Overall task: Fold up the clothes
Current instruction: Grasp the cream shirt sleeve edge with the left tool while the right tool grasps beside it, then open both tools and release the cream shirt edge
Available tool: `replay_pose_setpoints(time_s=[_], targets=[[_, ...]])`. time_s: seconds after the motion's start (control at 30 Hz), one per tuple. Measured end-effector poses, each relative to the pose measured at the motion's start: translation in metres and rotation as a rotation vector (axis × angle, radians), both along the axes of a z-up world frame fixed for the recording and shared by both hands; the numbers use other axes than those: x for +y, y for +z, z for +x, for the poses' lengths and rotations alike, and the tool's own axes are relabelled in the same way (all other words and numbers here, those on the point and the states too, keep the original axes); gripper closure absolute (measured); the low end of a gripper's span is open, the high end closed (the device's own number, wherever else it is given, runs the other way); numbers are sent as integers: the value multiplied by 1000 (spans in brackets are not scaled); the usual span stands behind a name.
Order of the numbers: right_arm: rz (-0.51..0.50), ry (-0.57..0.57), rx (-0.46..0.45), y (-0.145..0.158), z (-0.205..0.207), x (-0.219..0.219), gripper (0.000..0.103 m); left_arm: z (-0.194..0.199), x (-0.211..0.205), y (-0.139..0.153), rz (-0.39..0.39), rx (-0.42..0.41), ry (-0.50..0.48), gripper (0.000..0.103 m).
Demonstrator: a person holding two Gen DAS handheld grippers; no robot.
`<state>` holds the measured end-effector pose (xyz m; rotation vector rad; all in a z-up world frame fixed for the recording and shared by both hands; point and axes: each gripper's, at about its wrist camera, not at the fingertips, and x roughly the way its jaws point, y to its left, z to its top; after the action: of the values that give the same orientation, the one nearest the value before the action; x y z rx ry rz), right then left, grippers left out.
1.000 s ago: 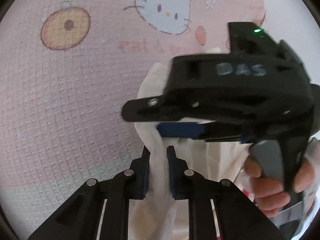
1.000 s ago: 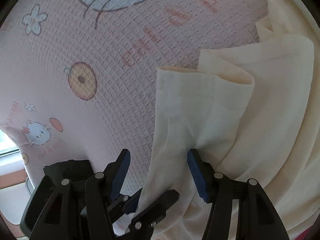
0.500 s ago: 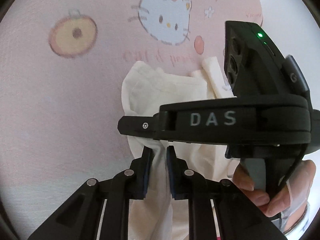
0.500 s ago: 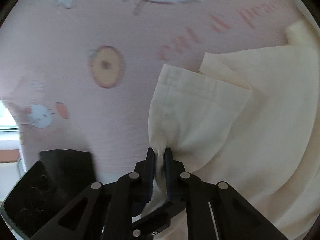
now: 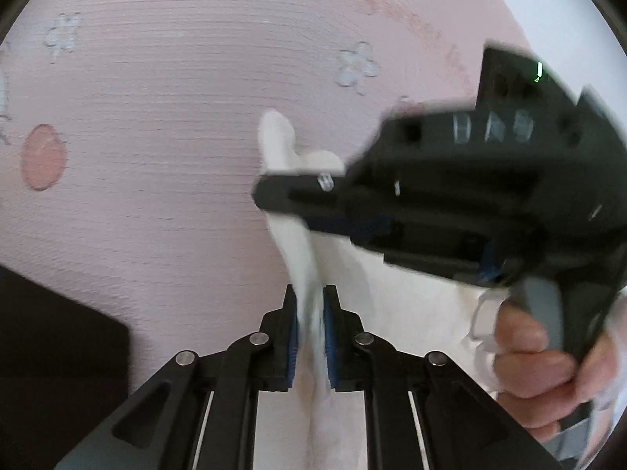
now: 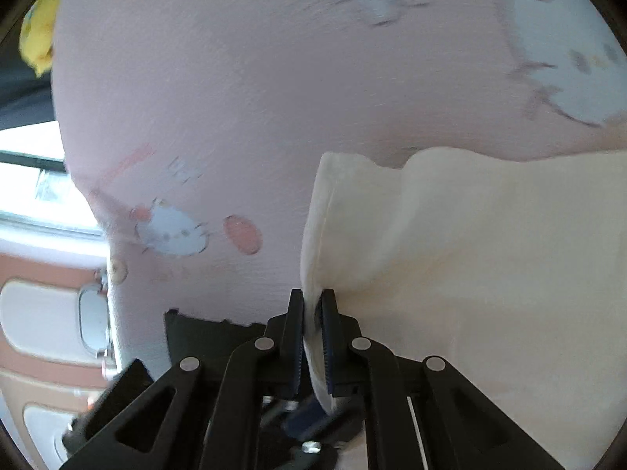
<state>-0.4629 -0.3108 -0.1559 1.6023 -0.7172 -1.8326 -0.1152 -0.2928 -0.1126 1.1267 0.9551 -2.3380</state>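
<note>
A pink bed sheet (image 5: 156, 156) printed with white cartoon cats, flowers and orange dots filled the background of both views, blurred by motion. At the far left of the right wrist view a yellow object (image 6: 37, 39) showed only at the frame edge, too cut off to identify. In the left wrist view, the left gripper (image 5: 310, 305) sat at the near centre, its jaws drawn narrow and pinching a bunched edge of a cream garment (image 5: 298, 250). Just beyond and to the right, the right gripper (image 5: 274, 196) crossed the frame, held by a hand (image 5: 540, 356), with cloth running past its tip. The right wrist view showed that gripper's jaws also drawn narrow and clamped on a hemmed edge of the same garment, which spread away to the right in loose folds above the sheet. Both tools appeared to grip neighbouring points of one edge, with the cloth lifted. The fold seemed to be at an early stage: the garment was gathered, not yet laid flat or doubled over, and smoothing and folding appeared to remain.
</note>
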Motion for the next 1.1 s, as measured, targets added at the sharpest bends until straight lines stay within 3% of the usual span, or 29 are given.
replay_pose_setpoints(time_s=[0.13,0.27,0.37,0.5,0.53,0.57,0.63,0.7,0.9,1.1], targets=[[-79,78,-28,-11,-18,-37,98,16,-7,-15,-38,-87,46,93],[75,48,47,-5,-9,-22,98,33,-12,-32,1,-126,85,93],[68,53,51,3,-9,-6,98,34,-4,-28,-52,-142,76,93],[283,36,150,20,-7,15,95,34,0,-24,-91,-172,89,89],[331,35,168,22,-6,16,86,34,-2,-23,-100,-205,102,84],[364,31,178,23,-5,21,70,19,-2,-26,-107,-228,112,79],[345,7,155,21,2,55,53,1,-5,-28,-114,-251,144,52],[317,-27,136,21,3,85,53,2,-12,-27,-95,-246,183,44],[305,-112,38,-9,15,130,50,-6,-25,-36,-55,-287,190,44],[301,-88,-17,-20,36,138,49,-3,-9,-33,-38,-268,176,44]])
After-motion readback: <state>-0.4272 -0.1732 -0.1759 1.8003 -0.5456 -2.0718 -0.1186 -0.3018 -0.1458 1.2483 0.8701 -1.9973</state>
